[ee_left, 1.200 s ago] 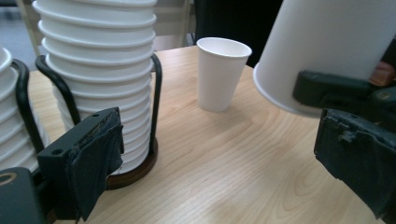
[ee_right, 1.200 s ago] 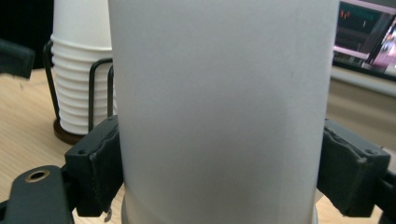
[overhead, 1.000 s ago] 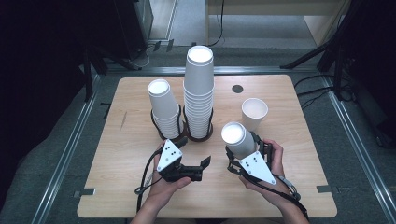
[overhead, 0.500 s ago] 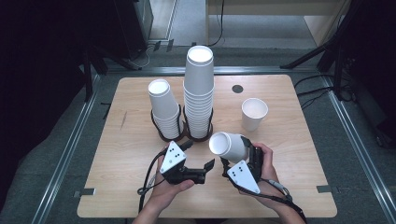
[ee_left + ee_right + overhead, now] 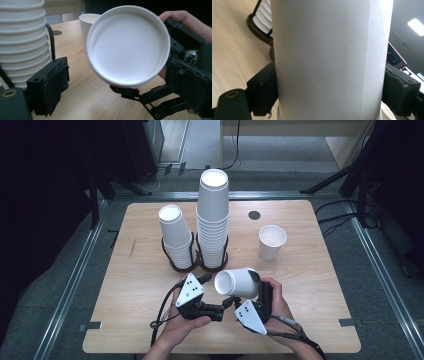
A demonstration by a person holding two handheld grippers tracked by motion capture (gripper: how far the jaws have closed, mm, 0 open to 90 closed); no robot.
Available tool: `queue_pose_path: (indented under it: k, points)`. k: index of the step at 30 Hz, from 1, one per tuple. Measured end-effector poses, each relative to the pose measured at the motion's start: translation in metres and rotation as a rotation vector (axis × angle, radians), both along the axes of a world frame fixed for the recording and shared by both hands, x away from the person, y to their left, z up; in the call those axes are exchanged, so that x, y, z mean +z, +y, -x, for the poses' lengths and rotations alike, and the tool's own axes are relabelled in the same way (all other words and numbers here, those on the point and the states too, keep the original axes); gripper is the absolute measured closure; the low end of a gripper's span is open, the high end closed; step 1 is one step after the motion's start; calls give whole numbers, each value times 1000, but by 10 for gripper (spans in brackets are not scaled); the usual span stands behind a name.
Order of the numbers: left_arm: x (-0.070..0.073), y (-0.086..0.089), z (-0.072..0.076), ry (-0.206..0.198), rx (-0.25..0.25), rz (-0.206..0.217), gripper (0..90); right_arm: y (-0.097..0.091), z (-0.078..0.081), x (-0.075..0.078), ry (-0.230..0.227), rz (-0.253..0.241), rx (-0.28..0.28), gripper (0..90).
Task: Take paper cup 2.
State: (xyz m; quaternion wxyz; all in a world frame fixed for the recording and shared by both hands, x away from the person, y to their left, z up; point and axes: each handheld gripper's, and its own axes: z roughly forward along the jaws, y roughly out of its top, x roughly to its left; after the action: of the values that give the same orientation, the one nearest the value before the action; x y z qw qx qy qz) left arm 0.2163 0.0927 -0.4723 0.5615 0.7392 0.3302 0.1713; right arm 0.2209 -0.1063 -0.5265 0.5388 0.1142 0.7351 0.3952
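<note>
While the white paper cup (image 5: 237,283) lies tipped sideways above the tabletop (image 5: 130,285), clamped across its wall by the right hand-held gripper (image 5: 252,287), the left hand-held gripper (image 5: 220,309), jaws parted after closing slightly, grips nothing just beside its base.

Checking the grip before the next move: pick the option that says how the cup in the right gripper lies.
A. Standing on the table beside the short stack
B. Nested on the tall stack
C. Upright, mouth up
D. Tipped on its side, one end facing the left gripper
D: the right gripper clamps the cup by its wall, on its side above the table, its round end facing the left gripper.
</note>
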Motion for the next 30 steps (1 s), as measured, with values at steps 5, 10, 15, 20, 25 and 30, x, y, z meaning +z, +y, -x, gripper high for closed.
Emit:
queue_pose_path:
  k: [5, 10, 15, 20, 25, 30]
  points:
    - [0, -4, 0, 17, -15, -8, 55, 4, 4, -1, -27, 36, 36, 135]
    - [1, -5, 0, 32, -16, -8, 66, 7, 8, -3, -43, 69, 68, 134]
    - [2, -4, -1, 63, -8, -4, 131, 8, 9, -4, -53, 89, 81, 134]
    - [3, -4, -2, 88, -9, 2, 146, 8, 9, -6, -56, 102, 78, 134]
    - [2, -4, -4, 109, -6, -4, 155, 8, 10, -6, -65, 112, 87, 133]
    - [1, -5, -5, 114, -2, -10, 174, 8, 9, -7, -73, 121, 81, 132]
